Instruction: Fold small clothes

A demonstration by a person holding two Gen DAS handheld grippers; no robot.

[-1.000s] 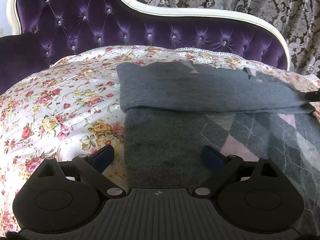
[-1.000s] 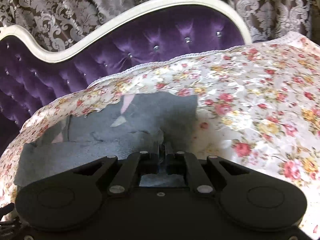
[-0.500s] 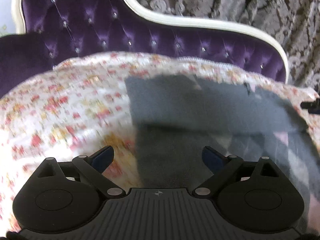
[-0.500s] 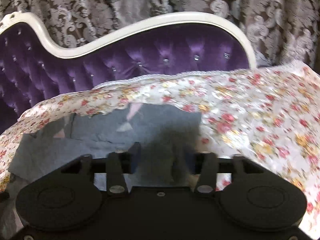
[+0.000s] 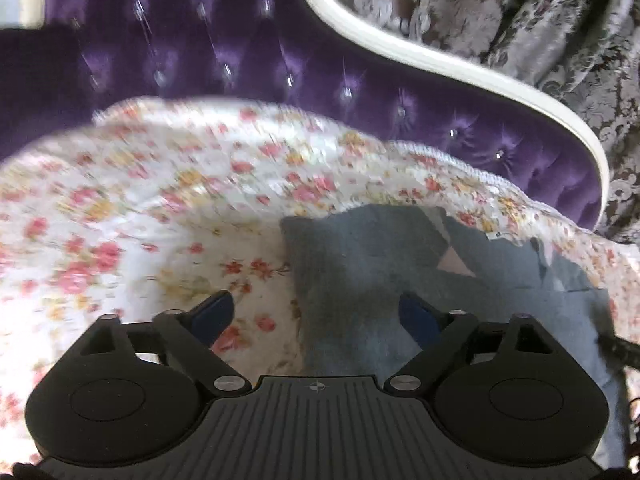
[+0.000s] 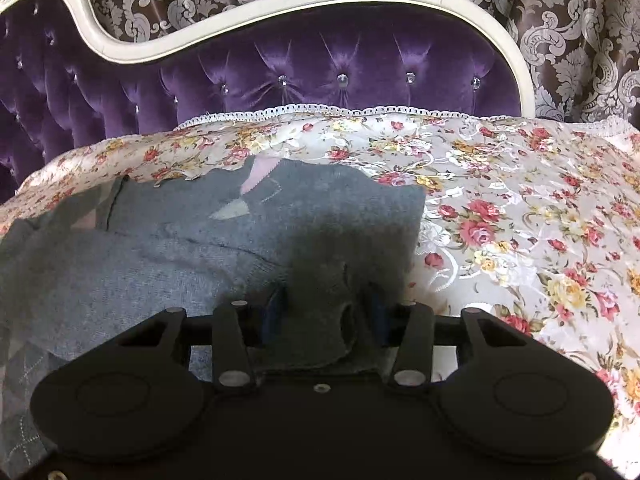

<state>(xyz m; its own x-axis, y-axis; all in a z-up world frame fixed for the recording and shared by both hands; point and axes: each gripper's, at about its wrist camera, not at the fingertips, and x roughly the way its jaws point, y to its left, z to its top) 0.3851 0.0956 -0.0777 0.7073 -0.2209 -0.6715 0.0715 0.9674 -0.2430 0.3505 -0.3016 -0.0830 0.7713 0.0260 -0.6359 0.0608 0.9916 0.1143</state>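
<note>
A grey knitted sweater (image 5: 400, 264) with a pale argyle pattern lies folded on the floral bed cover (image 5: 160, 200). My left gripper (image 5: 316, 312) hovers over its left edge. Its jaws are closing but still wide, and the pads touch nothing; the sweater's edge runs beneath the gap. In the right wrist view the sweater (image 6: 180, 248) spreads to the left. My right gripper (image 6: 326, 312) sits low over its near right corner. Those jaws are half apart and closing, with a bunched fold of grey knit between the blue pads (image 6: 276, 312).
A purple tufted headboard (image 6: 340, 52) with a cream frame rises behind the bed, and patterned curtains (image 6: 580, 40) hang beyond it. The floral cover (image 6: 520, 200) stretches right of the sweater, lace-trimmed at the back.
My left gripper has travelled along the sweater's left side toward its far corner, and its jaws have narrowed a little. My right gripper, shut on the knit before, has opened and dropped lower.
</note>
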